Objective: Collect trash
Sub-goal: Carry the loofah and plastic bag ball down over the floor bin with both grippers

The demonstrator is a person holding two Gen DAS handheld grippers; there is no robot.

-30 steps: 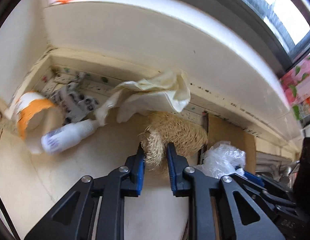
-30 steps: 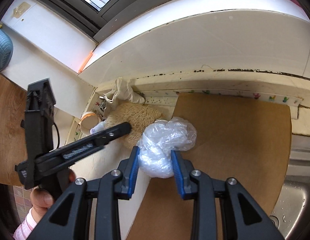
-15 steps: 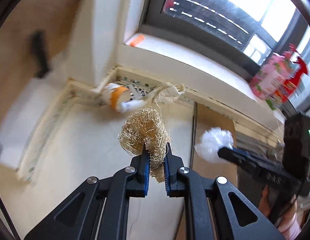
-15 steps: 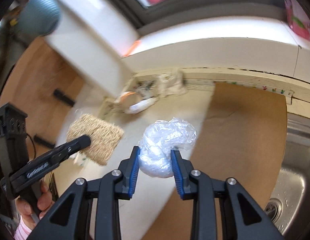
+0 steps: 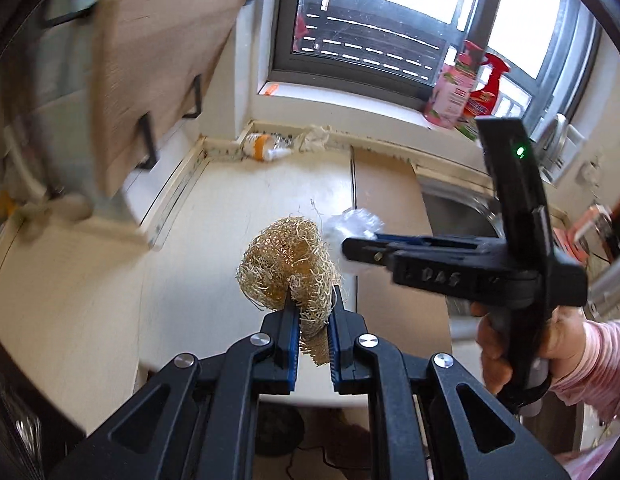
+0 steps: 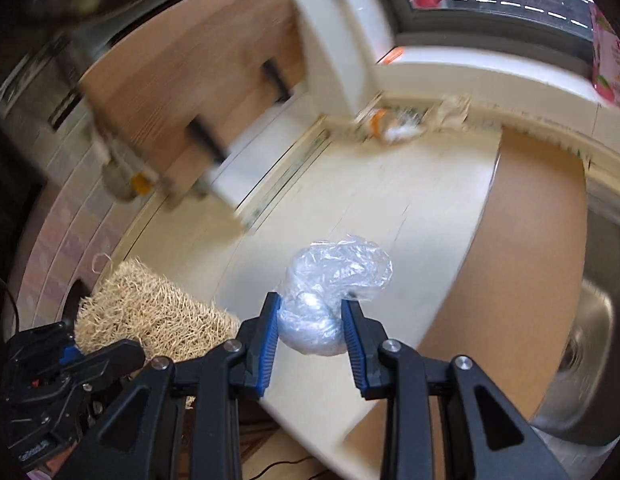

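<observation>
A: How do the left gripper (image 5: 313, 322) fingers stand?

B: Nearly closed, the blue pads pinching the lower edge of a straw-coloured fibre scrubber (image 5: 287, 268). The scrubber is clear of the counter, above the cream countertop (image 5: 229, 208) near its front edge.

A: And the right gripper (image 6: 310, 320)?

B: Its fingers are wider apart, clamped on either side of a crumpled clear plastic bag (image 6: 334, 280), also held in the air over the counter edge. The two bundles sit just beside each other.

A: Farther out?

B: A brown board (image 6: 522, 264) lies beside the steel sink (image 6: 582, 360). In the back corner lie an orange-banded container (image 5: 257, 146), a small white bottle (image 5: 278, 153) and a crumpled cloth (image 5: 314, 138).
</observation>
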